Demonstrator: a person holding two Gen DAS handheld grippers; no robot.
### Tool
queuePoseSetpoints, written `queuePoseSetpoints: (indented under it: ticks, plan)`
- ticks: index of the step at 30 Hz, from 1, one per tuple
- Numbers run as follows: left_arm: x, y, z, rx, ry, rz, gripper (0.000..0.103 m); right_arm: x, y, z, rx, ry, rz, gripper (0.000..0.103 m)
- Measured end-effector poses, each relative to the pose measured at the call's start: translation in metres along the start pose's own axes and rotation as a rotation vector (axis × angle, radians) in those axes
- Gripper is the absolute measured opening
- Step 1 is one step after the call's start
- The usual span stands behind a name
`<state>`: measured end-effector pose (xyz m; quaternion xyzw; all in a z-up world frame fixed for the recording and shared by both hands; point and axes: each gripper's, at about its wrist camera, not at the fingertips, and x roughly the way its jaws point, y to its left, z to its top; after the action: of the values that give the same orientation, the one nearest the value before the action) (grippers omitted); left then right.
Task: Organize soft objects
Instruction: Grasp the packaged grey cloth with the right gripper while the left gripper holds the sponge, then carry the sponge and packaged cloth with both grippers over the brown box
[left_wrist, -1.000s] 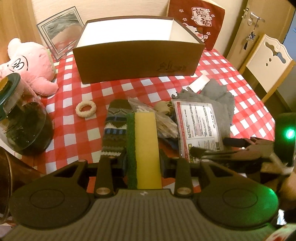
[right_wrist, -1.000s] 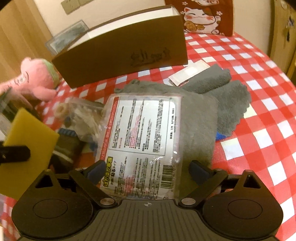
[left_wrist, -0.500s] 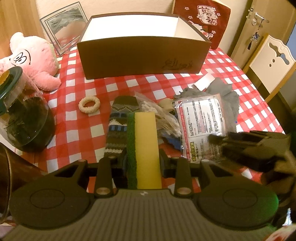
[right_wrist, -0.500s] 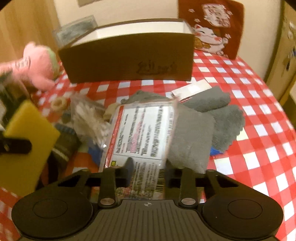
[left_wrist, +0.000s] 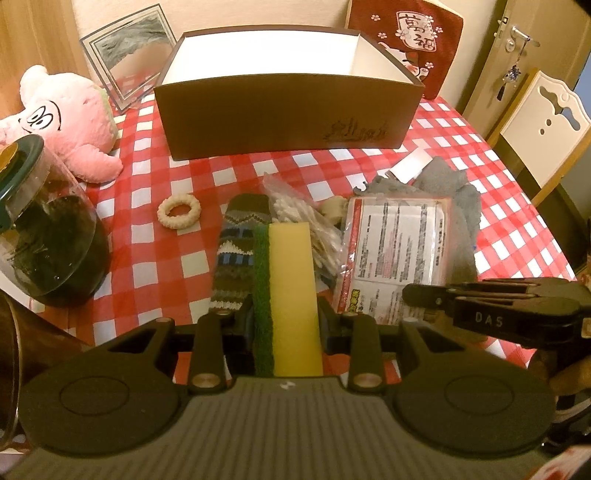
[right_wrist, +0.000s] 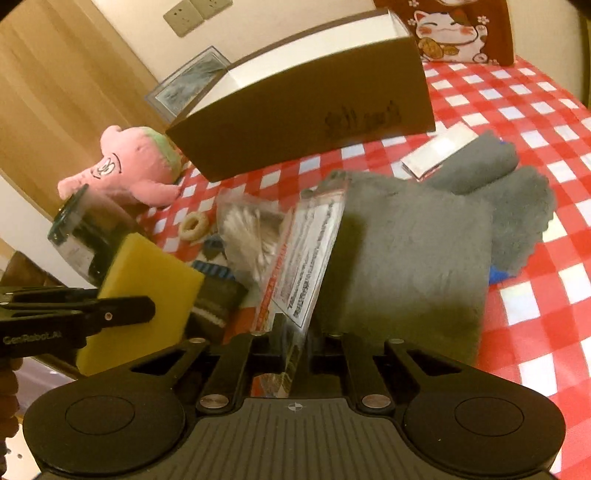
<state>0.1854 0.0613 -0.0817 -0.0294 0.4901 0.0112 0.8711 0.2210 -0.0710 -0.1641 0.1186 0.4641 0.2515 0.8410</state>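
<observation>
My left gripper (left_wrist: 284, 325) is shut on a yellow sponge with a green scrub side (left_wrist: 291, 291), held upright on its edge above a knitted sock (left_wrist: 236, 254). My right gripper (right_wrist: 293, 343) has its jaws closing on the near edge of a clear printed packet (right_wrist: 310, 251), and the pads press on it. The packet tilts up on edge, off the grey fleece cloth (right_wrist: 424, 251). In the left wrist view the right gripper (left_wrist: 410, 295) reaches in from the right to the packet (left_wrist: 395, 251). A brown open box (left_wrist: 280, 110) stands behind, white inside.
On the red checked tablecloth lie a pink plush (left_wrist: 62, 122), a glass jar (left_wrist: 44, 229) at the left, a cream ring (left_wrist: 179, 212), a bag of cotton swabs (left_wrist: 314, 221) and a white card (left_wrist: 410, 166). A chair (left_wrist: 535, 122) stands beyond the right edge.
The right gripper went from wide open around the flat packet to closed on its near edge, and the packet has tipped up on edge. The left gripper and sponge stayed put.
</observation>
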Motion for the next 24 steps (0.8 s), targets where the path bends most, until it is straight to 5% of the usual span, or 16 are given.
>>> queuePoseSetpoints:
  ticks: [24]
  plan:
    - [-0.012,0.000,0.031,-0.001,-0.073,0.027,0.030,-0.065,0.013,0.046,-0.036,-0.090,0.025,0.002]
